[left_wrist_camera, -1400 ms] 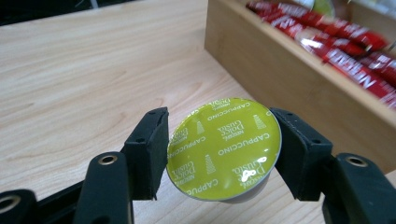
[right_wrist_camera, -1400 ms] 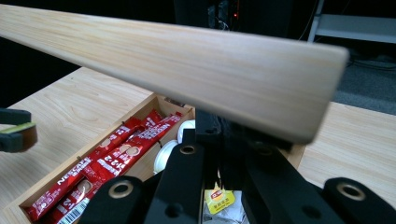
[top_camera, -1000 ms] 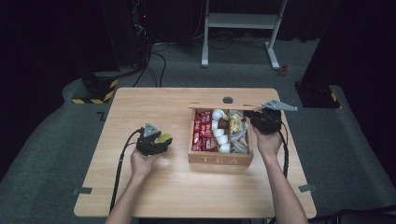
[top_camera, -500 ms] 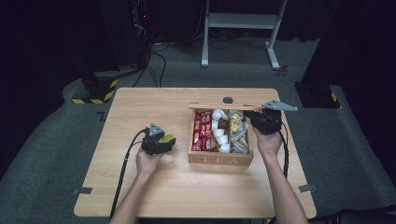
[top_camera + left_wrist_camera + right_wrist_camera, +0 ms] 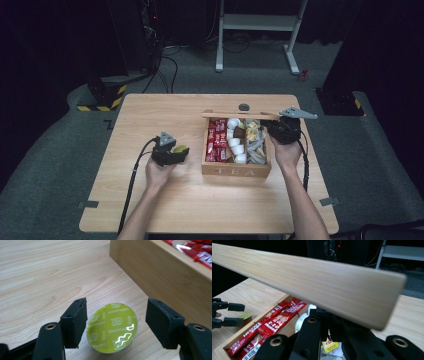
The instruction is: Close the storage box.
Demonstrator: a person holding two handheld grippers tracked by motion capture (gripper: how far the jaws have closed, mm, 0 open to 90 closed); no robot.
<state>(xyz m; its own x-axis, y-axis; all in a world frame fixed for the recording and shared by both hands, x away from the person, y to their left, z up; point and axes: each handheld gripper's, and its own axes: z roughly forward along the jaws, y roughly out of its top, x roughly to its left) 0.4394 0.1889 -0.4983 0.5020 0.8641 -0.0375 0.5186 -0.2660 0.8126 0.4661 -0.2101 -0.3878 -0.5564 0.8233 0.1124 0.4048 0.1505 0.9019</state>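
A yellow-green coffee capsule (image 5: 112,327) lies foil-up on the table just left of the wooden tea box (image 5: 235,171). My left gripper (image 5: 116,322) straddles it; its jaws have just been opening and the right pad stands clear of the capsule. In the high view the left gripper (image 5: 182,152) and the capsule (image 5: 180,148) sit beside the box's left wall. My right gripper (image 5: 272,127) is shut on the box's lid (image 5: 312,277), holding it raised at the back right corner. Red sachets (image 5: 269,325) and white capsules (image 5: 235,142) fill the box.
The box's wooden side wall (image 5: 162,272) rises close to the right of the left jaws. A small dark round object (image 5: 244,106) lies on the table behind the box. The left gripper's cable (image 5: 132,185) trails to the table's front edge.
The left gripper has shifted slightly toward the box with the capsule. The right hand has kept still with the lid raised.
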